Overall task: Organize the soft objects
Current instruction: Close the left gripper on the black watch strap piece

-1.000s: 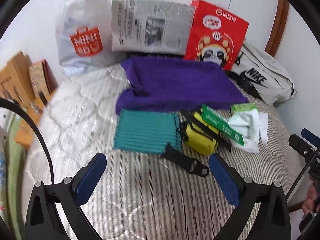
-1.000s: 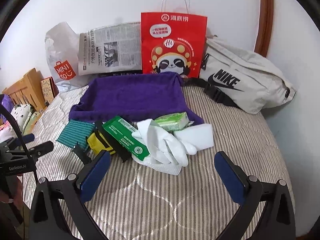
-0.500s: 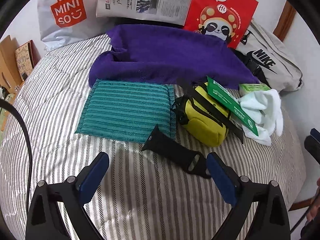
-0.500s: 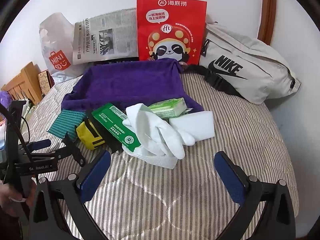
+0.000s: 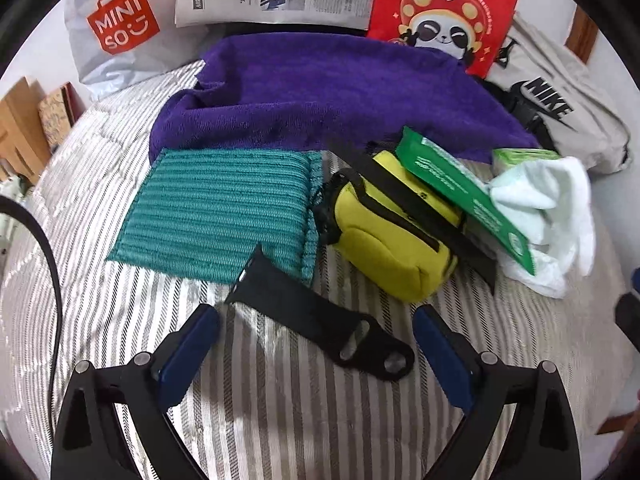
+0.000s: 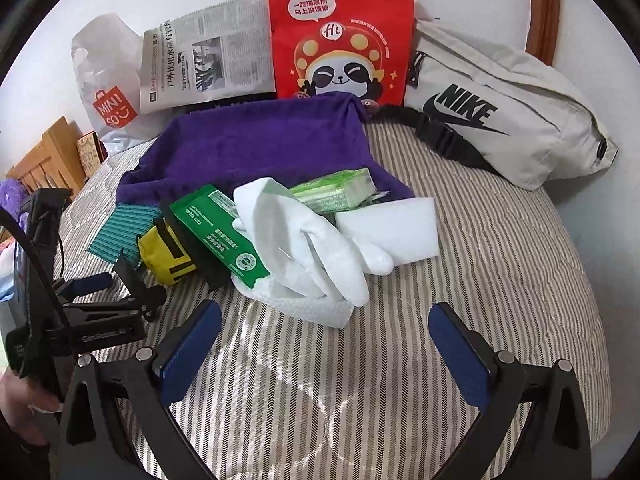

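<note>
Striped bedspread (image 5: 280, 400) under black strap (image 5: 320, 320)

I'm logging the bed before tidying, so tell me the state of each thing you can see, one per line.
Left tool: open, straddling the black strap.
Right tool: open, holding nothing.
Black strap: flat, one end on the teal cloth.
Teal cloth: folded flat.
Purple towel: spread, rumpled.
Yellow pouch: closed.
Green box: tilted on the pouch.
White glove: limp, draped.
</note>
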Tool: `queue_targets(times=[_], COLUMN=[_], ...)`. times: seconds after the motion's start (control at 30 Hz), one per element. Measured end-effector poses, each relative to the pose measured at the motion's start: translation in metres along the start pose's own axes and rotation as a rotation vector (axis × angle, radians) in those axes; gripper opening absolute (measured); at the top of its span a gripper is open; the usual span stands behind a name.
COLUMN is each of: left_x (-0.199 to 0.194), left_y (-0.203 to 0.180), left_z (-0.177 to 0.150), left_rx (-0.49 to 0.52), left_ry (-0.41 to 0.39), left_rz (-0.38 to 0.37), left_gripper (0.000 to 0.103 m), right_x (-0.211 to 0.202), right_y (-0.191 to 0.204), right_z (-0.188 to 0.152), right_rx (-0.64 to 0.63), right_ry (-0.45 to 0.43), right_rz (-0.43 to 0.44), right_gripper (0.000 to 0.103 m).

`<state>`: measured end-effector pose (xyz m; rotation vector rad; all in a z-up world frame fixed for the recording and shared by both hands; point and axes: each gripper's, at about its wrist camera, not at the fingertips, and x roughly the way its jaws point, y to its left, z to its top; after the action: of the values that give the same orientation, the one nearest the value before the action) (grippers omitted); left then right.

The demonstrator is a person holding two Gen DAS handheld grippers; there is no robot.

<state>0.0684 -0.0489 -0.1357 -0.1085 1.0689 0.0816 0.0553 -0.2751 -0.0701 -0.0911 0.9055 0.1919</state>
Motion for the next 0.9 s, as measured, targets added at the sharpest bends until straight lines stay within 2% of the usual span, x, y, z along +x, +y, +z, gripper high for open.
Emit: queue_targets(times=[0.13, 0.27, 0.4, 0.5, 0.73, 0.9], left_x=[0.000, -0.005, -0.013, -0.020, -0.033, -0.035], left_y=[-0.003, 0.003, 0.021, 0.035, 0.053, 0.059], left_z=[-0.002, -0.004, -0.005, -0.007, -0.023, -0.031], left_rx=[0.000, 0.016, -0.022, -0.064, -0.075, -0.069], left_ry=[-0.025, -0.044, -0.035, -0.026, -0.009, -0.033], left_rz=[0.027, 0.035, -0.034, -0.086, -0.135, -0.177], left_gripper=[0.096, 0.074, 0.064, 0.062, 0.060, 0.060], right_x=[0.002, 0.002, 0.006, 0.008, 0.009, 0.007], right_y=[-0.005, -0.012, -0.014, -0.012, 0.001, 0.009], right_z=[-0.001, -0.001, -0.001, -0.001, 0.001, 0.002], right_rx=[0.005, 0.020, 0.030, 0.029, 0.001, -0.019], right_ry=[0.003, 0.004, 0.012, 0.016, 0.014, 0.009], right_rz=[0.000, -0.002, -0.006, 0.000, 0.014, 0.022], right_gripper=[0.102, 0.102, 0.102, 0.102, 0.102, 0.102])
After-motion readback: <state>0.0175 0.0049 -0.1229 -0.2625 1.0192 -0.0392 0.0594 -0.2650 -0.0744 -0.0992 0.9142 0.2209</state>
